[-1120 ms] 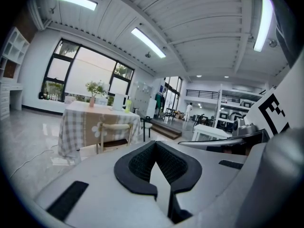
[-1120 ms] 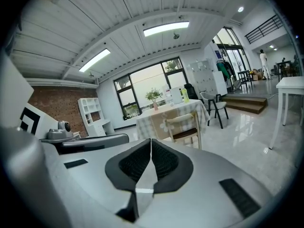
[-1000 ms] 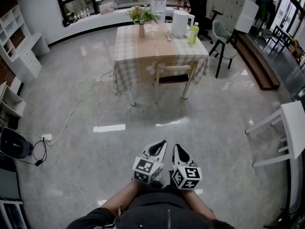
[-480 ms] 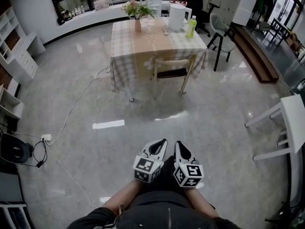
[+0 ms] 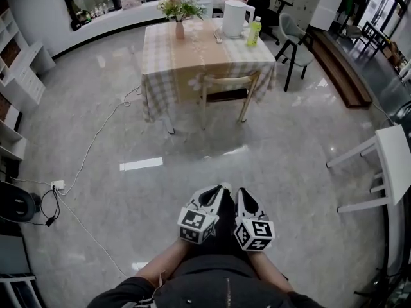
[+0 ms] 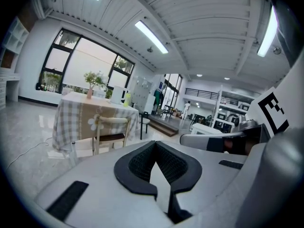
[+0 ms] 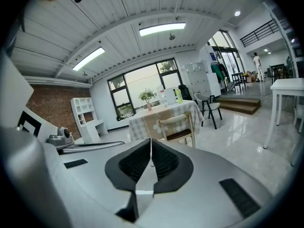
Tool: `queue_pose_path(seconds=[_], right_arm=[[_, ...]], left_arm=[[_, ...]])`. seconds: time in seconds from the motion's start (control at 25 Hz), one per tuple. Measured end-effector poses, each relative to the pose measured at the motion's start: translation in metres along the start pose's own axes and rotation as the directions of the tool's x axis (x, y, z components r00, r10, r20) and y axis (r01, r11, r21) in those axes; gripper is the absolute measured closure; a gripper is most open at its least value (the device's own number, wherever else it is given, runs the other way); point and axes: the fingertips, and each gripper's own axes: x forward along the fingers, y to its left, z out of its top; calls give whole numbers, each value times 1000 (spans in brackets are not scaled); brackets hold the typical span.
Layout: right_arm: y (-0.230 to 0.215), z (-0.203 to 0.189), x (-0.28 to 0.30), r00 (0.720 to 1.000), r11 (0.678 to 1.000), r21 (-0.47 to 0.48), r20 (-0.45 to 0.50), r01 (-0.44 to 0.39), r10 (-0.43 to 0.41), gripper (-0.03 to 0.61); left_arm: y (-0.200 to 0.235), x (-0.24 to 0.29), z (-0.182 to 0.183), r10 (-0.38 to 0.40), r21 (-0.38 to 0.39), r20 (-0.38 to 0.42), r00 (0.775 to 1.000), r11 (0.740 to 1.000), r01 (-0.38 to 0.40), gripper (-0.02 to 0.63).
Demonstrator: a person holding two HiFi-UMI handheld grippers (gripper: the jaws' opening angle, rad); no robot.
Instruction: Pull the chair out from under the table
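A light wooden chair (image 5: 225,95) with a dark seat is tucked under the near side of a table (image 5: 167,63) covered by a checked cloth, far ahead of me. The same chair (image 6: 111,132) shows small in the left gripper view, and the chair (image 7: 178,125) again in the right gripper view. My left gripper (image 5: 217,191) and right gripper (image 5: 240,192) are held side by side close to my body, both shut and holding nothing, well short of the chair.
On the table stand a flower vase (image 5: 179,27), a white kettle (image 5: 233,18) and a green bottle (image 5: 254,31). A grey chair (image 5: 292,40) stands right of it. A white table (image 5: 392,165) is at the right edge. A white cable (image 5: 96,146) crosses the floor at left.
The table and chair have slid up and slightly left in the head view. Both grippers stay shut, side by side, near my body.
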Motion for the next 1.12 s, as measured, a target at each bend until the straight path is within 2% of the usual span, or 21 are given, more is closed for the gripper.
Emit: queue_pose_path(seconds=[0.4, 0.64, 1.12], right_arm=[[-27, 25, 52, 1000, 1000, -1, 6, 0, 0, 565], [-45, 46, 97, 1000, 1000, -2, -3, -19, 19, 564], [-85, 85, 168, 999, 999, 9, -11, -48, 48, 564]], left_arm=[[31, 47, 22, 17, 14, -1, 1000, 1000, -17, 604], [60, 85, 45, 56, 10, 6, 998, 998, -56, 604], [89, 158, 75, 61, 17, -1, 998, 998, -61, 604]])
